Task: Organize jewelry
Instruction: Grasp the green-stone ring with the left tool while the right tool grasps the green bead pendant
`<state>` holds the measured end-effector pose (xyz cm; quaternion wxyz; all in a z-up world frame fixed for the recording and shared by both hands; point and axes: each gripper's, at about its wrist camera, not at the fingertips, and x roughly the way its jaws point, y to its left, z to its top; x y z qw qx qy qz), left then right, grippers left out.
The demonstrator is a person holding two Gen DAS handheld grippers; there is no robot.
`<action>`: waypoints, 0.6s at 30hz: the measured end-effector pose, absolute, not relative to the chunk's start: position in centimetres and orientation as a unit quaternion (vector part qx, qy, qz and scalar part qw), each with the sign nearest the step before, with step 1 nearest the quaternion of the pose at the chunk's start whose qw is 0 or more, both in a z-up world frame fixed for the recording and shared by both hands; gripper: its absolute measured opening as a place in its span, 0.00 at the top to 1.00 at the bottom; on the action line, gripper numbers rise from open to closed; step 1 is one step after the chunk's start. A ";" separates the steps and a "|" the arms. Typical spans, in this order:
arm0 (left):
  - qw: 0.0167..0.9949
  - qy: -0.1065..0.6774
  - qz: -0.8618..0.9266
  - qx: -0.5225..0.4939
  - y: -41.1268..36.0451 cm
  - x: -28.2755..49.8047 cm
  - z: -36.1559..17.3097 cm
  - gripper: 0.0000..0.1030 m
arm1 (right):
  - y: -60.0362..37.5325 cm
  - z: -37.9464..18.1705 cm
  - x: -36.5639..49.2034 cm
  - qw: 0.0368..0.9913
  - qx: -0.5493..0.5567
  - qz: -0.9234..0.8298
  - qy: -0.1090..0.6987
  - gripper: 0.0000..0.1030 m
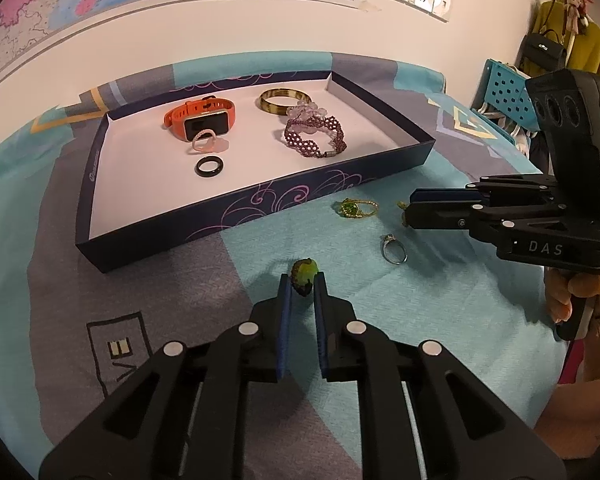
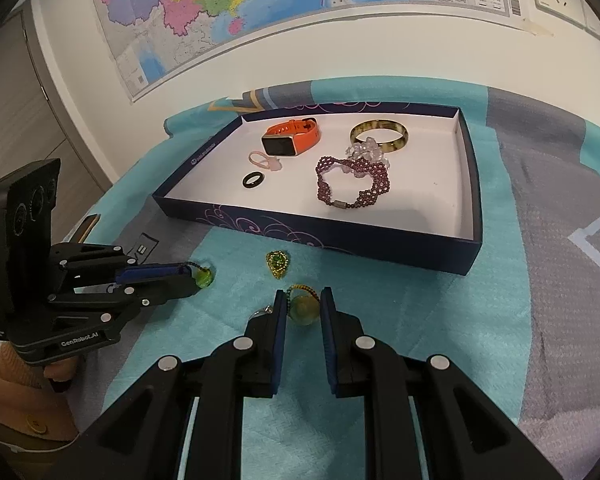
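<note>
Black, blue-padded left claw (image 1: 303, 280) is clenched on a green glass bead on a dark chain (image 1: 305, 273), low over the teal and grey blanket (image 1: 204, 280). Right claw (image 2: 303, 304) likewise grips a yellow-green round bead on a gold chain (image 2: 303, 307). Both point downward, each held in a hand (image 1: 588, 284). Beyond lies the navy, white-lined tray (image 1: 260, 204) holding an orange smartwatch (image 1: 200, 120), a purple beaded bracelet (image 1: 314, 138) and a black ring (image 1: 209, 167). A map (image 2: 220, 4) hangs on the wall.
</note>
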<state>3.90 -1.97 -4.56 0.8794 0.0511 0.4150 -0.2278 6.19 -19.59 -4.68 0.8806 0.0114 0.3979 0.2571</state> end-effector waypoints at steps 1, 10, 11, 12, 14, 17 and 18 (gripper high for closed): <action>0.879 0.416 -0.227 0.051 -2.0 4.0 -4.6 0.86 | -19.6 -4.7 6.2 0.881 0.012 0.257 0.398 0.85; 0.877 0.419 -0.227 0.055 -2.4 4.4 -4.8 0.83 | -19.6 -4.7 6.3 0.880 0.013 0.258 0.399 0.85; 0.877 0.420 -0.227 0.055 -2.4 4.5 -4.8 0.87 | -19.7 -4.7 6.2 0.880 0.013 0.259 0.399 0.85; 0.877 0.420 -0.227 0.055 -2.4 4.5 -4.8 0.87 | -19.6 -4.7 6.2 0.880 0.014 0.259 0.399 0.85; 0.877 0.419 -0.226 0.057 -2.4 4.4 -4.8 0.87 | -19.6 -4.6 6.2 0.880 0.013 0.259 0.398 0.85; 0.879 0.416 -0.226 0.058 -2.5 4.3 -4.7 0.87 | -19.6 -4.5 6.2 0.881 0.014 0.260 0.395 0.85; 0.879 0.415 -0.228 0.058 -2.5 4.2 -4.6 0.87 | -19.6 -4.5 6.1 0.882 0.014 0.260 0.394 0.85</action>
